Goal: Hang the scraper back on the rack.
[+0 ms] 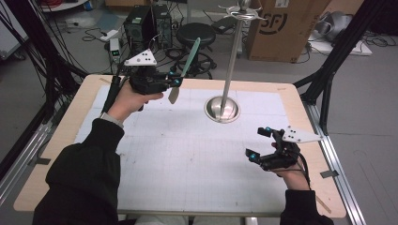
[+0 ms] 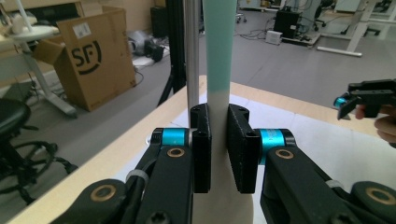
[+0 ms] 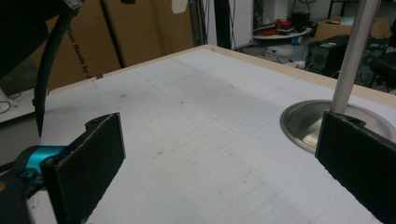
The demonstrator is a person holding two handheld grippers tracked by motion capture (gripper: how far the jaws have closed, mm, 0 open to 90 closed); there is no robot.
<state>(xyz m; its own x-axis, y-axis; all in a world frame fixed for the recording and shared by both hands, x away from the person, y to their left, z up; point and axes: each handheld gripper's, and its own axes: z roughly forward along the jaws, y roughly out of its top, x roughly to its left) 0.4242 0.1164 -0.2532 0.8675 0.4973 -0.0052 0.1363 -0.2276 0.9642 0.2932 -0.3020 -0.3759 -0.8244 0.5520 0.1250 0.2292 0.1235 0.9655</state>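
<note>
A long utensil [image 1: 191, 55] with a teal upper part and a white lower end is raised above the far left of the table, tilted slightly right. My left gripper [image 1: 176, 82] is shut on its white part, and in the left gripper view the pads press on the utensil [image 2: 218, 70] from both sides of my left gripper [image 2: 218, 140]. To its right a metal stand [image 1: 232, 61] with hooks on top rises from a round base [image 1: 213, 108]. My right gripper [image 1: 258, 142] rests near the right edge, open and holding nothing; the right gripper view has its jaws [image 3: 219, 163] wide apart.
A white gridded mat [image 1: 187, 150] covers the wooden table [image 1: 61, 136]. Behind the table stand a cardboard box [image 1: 281, 28], a black stool [image 1: 195, 35] and computer towers [image 1: 141, 26]. Black frame posts [image 1: 328, 84] stand at the right. The stand's pole [image 3: 352, 56] is just ahead of my right gripper.
</note>
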